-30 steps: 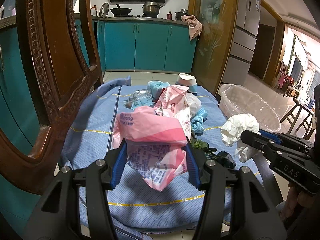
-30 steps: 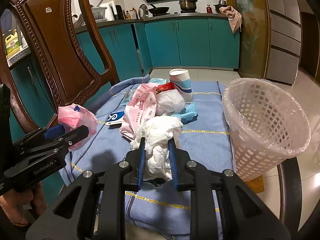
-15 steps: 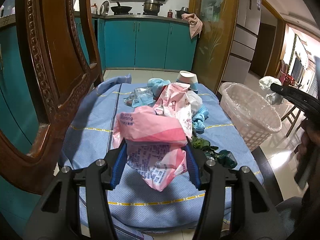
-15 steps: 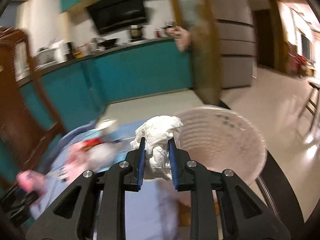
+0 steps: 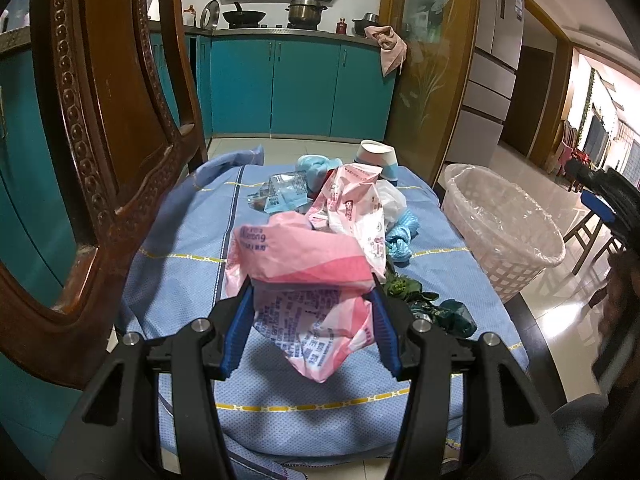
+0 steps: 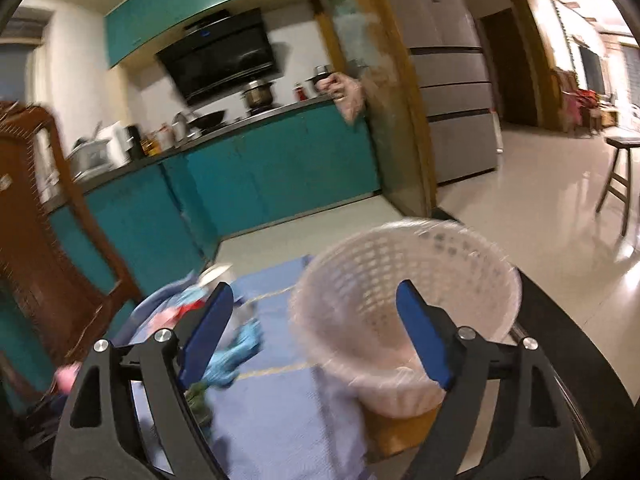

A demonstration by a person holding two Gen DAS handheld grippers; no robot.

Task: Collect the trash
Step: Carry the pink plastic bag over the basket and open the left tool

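Note:
My left gripper [image 5: 312, 320] is shut on a crumpled pink plastic bag [image 5: 304, 280] and holds it above the blue tablecloth [image 5: 188, 280]. Behind it lies a pile of trash: a pink-and-white wrapper [image 5: 352, 204], a clear packet [image 5: 280, 196], blue rags [image 5: 400, 236], a paper cup [image 5: 378, 158] and dark green scraps [image 5: 436, 308]. My right gripper [image 6: 316, 336] is open and empty, held over the white lined basket [image 6: 404, 280]. The basket also shows in the left wrist view [image 5: 504, 232], with the right gripper [image 5: 600, 204] at the far right edge.
A carved wooden chair back [image 5: 100, 140] stands close on the left. Teal kitchen cabinets [image 5: 300, 84] run along the back wall. A wooden stool [image 6: 620, 176] stands on the tiled floor at the right. The right wrist view is blurred by motion.
My right gripper swung from the table over the basket and opened. The white crumpled tissue it held is gone from its fingers. The left gripper has not moved.

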